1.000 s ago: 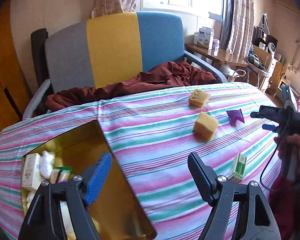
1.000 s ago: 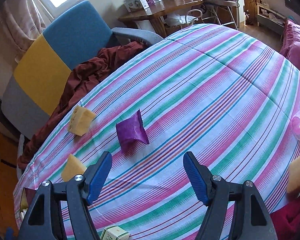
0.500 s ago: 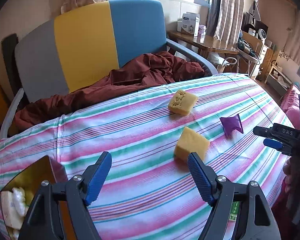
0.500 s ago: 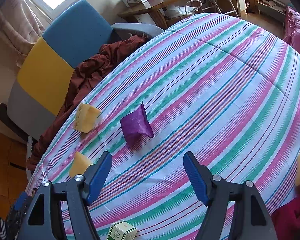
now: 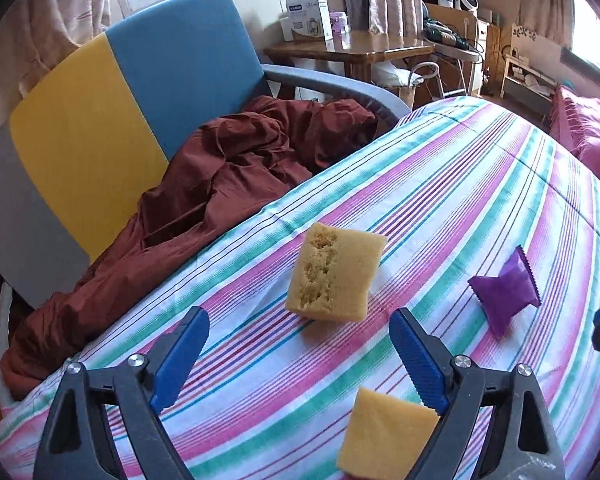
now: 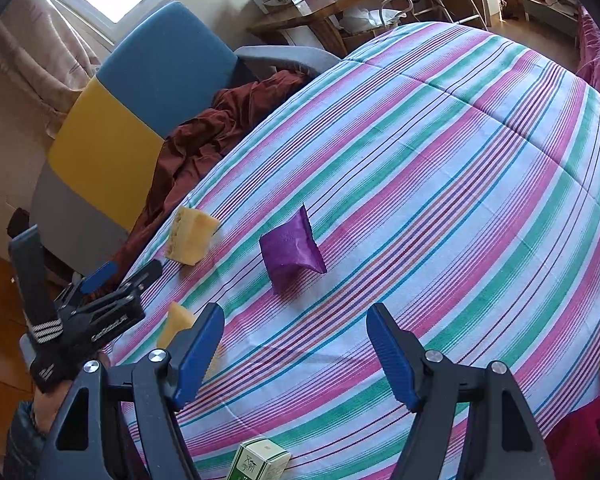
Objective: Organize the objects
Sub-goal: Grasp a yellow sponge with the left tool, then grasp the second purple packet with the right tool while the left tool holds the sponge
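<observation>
Striped bedspread point(image 5: 440, 184): pitted sponge point(image 5: 334, 276) just ahead of wide-open left gripper point(image 5: 300, 356).

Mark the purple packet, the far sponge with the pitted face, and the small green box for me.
purple packet point(image 6: 290, 249), right wrist view, middle of its front face.
pitted sponge point(image 5: 334, 276), left wrist view, centre of the block.
green box point(image 6: 260, 460), right wrist view, its top face at the bottom edge.

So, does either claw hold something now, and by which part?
Nothing is held. The left claw and the right claw are both open and empty above the striped cloth.
</observation>
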Motion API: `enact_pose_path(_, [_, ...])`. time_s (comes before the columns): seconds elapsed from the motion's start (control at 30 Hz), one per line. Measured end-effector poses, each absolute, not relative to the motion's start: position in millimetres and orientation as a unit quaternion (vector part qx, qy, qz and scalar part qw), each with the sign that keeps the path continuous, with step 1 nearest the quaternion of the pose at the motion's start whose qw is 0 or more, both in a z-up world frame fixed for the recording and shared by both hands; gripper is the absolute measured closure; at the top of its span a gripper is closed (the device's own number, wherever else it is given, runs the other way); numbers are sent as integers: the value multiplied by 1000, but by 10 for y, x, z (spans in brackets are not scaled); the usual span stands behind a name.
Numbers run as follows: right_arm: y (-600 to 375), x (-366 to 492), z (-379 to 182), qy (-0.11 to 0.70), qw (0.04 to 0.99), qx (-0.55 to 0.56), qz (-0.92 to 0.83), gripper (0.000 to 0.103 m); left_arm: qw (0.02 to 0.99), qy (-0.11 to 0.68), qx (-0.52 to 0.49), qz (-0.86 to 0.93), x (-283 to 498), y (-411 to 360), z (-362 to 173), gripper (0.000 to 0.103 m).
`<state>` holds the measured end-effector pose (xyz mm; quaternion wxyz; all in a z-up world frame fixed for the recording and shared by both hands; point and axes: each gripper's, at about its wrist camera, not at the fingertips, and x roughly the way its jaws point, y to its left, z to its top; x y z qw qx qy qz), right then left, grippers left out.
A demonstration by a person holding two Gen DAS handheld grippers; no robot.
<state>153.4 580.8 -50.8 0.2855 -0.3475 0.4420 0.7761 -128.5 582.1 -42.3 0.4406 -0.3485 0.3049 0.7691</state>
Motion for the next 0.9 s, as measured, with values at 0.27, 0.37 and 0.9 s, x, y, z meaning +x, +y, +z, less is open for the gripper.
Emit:
enact_pose_path(0.27, [5729,1440,-572,443,269,-364,774,28,457,310,-362,751,-1453,6257,-682,9])
enact_pose_path(0.37, [5719,1417,-600,442,267,-372,772,28,454,314,-371,747,-1508,6341,-792,10])
enact_pose_path(0.9, [5803,1439,-700,432,299,-393,755,28,419,237,-391,784,-1273,5415,-317,48])
